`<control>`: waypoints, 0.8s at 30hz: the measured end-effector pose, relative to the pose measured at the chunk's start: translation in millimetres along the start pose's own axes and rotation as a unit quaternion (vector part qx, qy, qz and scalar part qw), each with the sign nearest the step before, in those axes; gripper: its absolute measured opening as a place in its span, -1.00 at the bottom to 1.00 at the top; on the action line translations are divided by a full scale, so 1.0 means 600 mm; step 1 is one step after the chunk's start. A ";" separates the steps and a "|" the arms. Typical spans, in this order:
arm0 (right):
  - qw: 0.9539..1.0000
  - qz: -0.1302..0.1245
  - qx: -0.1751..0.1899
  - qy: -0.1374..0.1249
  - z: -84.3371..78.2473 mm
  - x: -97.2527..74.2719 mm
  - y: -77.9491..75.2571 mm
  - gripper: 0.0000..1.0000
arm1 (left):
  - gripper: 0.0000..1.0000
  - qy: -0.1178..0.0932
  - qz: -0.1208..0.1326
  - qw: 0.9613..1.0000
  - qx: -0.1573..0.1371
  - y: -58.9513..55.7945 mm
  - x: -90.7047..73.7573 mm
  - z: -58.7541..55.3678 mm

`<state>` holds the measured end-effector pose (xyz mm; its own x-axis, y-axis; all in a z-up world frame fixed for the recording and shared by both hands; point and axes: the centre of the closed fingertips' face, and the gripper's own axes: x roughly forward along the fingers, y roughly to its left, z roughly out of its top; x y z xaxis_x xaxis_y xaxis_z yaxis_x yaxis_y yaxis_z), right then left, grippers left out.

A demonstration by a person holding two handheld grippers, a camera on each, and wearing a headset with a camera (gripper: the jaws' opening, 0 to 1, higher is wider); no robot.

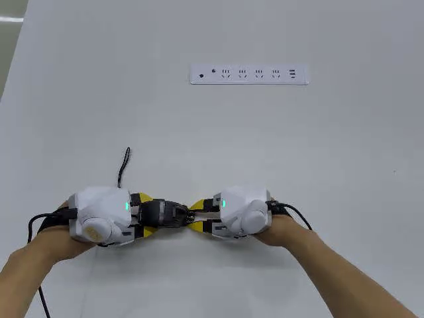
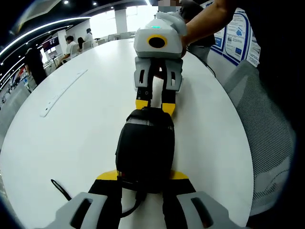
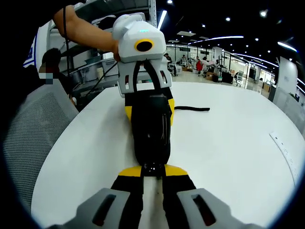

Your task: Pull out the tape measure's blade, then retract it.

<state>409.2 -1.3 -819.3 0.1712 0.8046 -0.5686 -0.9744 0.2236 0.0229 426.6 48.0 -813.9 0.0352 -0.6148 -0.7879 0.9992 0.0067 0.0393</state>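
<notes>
A black tape measure (image 1: 165, 213) lies on the white table (image 1: 212, 132) between my two grippers. My left gripper (image 1: 146, 214) is shut on its case, with the yellow-tipped jaws on either side of the case (image 2: 145, 152). Facing it, my right gripper (image 1: 197, 215) is shut on the blade's end tab at the case's mouth (image 3: 152, 167). Hardly any blade shows between case and jaws. In the right gripper view the case (image 3: 151, 129) runs from my right gripper (image 3: 153, 171) up to the left gripper (image 3: 149, 109). The case's black wrist strap (image 1: 124, 165) trails on the table.
A white power strip (image 1: 248, 74) lies at the far side of the table. A mesh office chair (image 2: 267, 143) stands beside the table edge. People and desks fill the room behind (image 3: 205, 64). A cable (image 1: 33, 225) runs from the left gripper.
</notes>
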 end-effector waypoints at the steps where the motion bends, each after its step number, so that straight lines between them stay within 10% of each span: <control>1: 1.000 0.000 0.000 0.001 0.000 0.000 0.000 -0.75 | -0.41 0.000 0.000 1.000 -0.001 0.000 0.000 0.000; 24: 1.000 0.001 0.001 0.013 -0.003 -0.001 -0.001 -0.78 | -0.41 0.001 0.002 1.000 -0.005 0.001 0.001 -0.001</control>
<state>409.3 -2.8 -820.5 0.1655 0.7905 -0.5897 -0.9744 0.2235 0.0261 427.5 48.2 -814.8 0.0399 -0.6132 -0.7889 0.9992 0.0182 0.0364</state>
